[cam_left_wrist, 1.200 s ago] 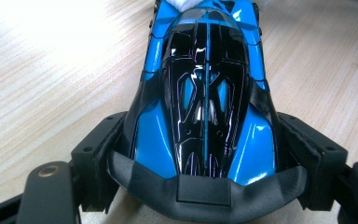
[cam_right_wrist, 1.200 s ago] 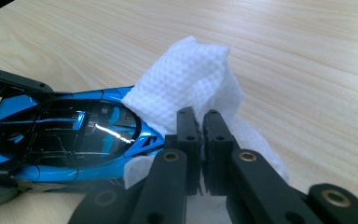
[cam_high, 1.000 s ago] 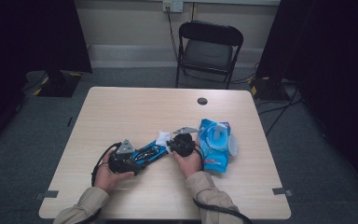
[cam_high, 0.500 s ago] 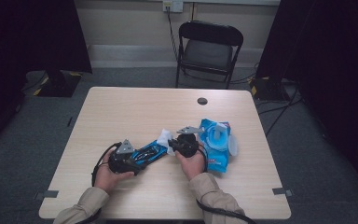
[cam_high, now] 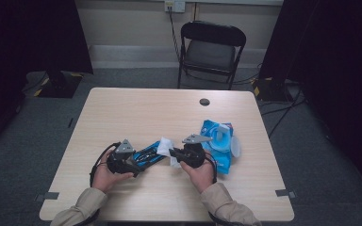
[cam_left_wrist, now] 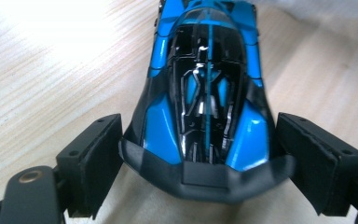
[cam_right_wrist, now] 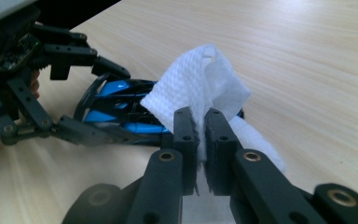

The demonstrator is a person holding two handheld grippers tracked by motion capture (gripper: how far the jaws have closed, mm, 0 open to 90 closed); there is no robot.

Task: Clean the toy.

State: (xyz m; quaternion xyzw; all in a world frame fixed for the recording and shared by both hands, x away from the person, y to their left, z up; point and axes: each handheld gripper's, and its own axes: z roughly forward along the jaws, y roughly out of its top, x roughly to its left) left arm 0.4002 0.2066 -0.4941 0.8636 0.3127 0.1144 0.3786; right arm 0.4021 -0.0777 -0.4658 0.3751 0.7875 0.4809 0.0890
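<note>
Nearest the person, the left gripper lies low on the table with the blue toy car between its jaws. In the left gripper view the car's tail sits in the gap, and a sliver of space shows between each pad and the car's flanks; the jaws have just been opening, so they stand apart around the car rather than pressing on it. The car rests on the wood, nose pointing away towards the white wipe.

The right gripper has its jaws pinched together on that wipe; they have just eased apart a little, yet the pads clamp the folded tissue between them. The wipe stands up above the pads and hangs over the front of the car, touching it.

Just beyond the right hand lies a blue wipes packet, a soft pouch with its lid flap raised; what is inside cannot be made out. It sits beside the right gripper, not blocking the car.

Farther off, a small dark grommet hole marks the table's far edge, and behind it stands a black folding chair.
</note>
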